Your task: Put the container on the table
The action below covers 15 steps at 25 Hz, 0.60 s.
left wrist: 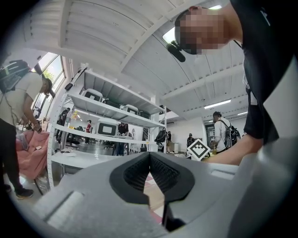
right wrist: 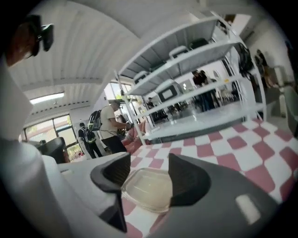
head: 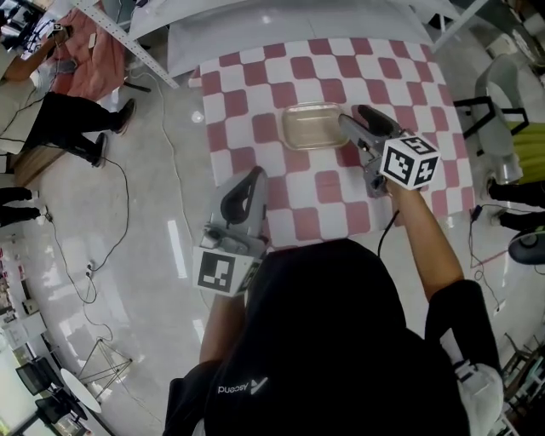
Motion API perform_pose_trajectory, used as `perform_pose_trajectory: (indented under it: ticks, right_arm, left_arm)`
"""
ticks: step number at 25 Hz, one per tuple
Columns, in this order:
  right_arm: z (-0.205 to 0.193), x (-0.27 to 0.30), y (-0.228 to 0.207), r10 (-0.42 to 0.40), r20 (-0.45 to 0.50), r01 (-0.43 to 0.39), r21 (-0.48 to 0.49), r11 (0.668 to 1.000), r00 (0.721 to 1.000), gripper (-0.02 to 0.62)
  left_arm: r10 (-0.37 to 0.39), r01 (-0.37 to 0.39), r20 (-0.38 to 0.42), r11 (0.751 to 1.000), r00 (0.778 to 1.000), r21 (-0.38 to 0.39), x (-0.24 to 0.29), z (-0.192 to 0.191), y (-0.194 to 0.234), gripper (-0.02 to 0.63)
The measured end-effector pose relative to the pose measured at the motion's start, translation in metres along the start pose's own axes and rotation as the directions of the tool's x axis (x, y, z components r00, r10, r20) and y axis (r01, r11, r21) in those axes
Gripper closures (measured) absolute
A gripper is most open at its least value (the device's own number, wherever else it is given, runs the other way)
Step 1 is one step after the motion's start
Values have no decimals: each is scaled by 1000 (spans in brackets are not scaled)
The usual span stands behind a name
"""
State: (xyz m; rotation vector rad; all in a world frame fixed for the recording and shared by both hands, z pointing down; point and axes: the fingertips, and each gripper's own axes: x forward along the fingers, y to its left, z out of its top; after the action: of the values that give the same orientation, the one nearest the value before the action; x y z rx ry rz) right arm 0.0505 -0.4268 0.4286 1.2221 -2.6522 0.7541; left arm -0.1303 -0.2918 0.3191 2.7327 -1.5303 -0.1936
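A clear, shallow plastic container (head: pixel 312 125) lies flat on the red-and-white checkered table (head: pixel 247 81), towards its far side. My right gripper (head: pixel 352 116) hovers just to the right of it with its jaws open and nothing pressed between them. In the right gripper view the container (right wrist: pixel 148 188) shows through the gap of the right gripper (right wrist: pixel 149 163), resting on the cloth (right wrist: pixel 260 153) beyond the pads. My left gripper (head: pixel 254 177) hangs at the table's near left edge, apart from the container. In its own view the left gripper (left wrist: pixel 150 155) has its pads meeting, empty.
A white table (head: pixel 281 25) stands behind the checkered one. White shelving racks (left wrist: pixel 107 111) and people (head: pixel 60 128) fill the room to the left. Cables (head: pixel 111 221) trail over the glossy floor. A chair (head: pixel 502 119) stands to the right of the table.
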Motion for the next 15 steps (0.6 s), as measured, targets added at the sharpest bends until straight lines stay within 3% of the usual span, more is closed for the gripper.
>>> perform_pose_trajectory:
  ticks: [3, 6, 11, 15]
  right_arm:
    - [25, -23, 44, 87, 123, -56, -234, 971, 989, 411]
    - [33, -43, 88, 174, 188, -94, -371, 924, 967, 465]
    - [28, -68, 134, 237, 230, -96, -495, 863, 944, 550]
    - [23, -82, 158, 269, 247, -110, -514, 851, 931, 591]
  left_arm:
    - [-22, 22, 15, 1000, 1000, -7, 5, 3, -6, 597]
    - [-48, 48, 9, 999, 999, -4, 10, 3, -14, 597]
    - [-88, 88, 2, 996, 996, -5, 14, 4, -32, 597]
    - [-108, 108, -1, 994, 994, -9, 15, 3, -45, 597]
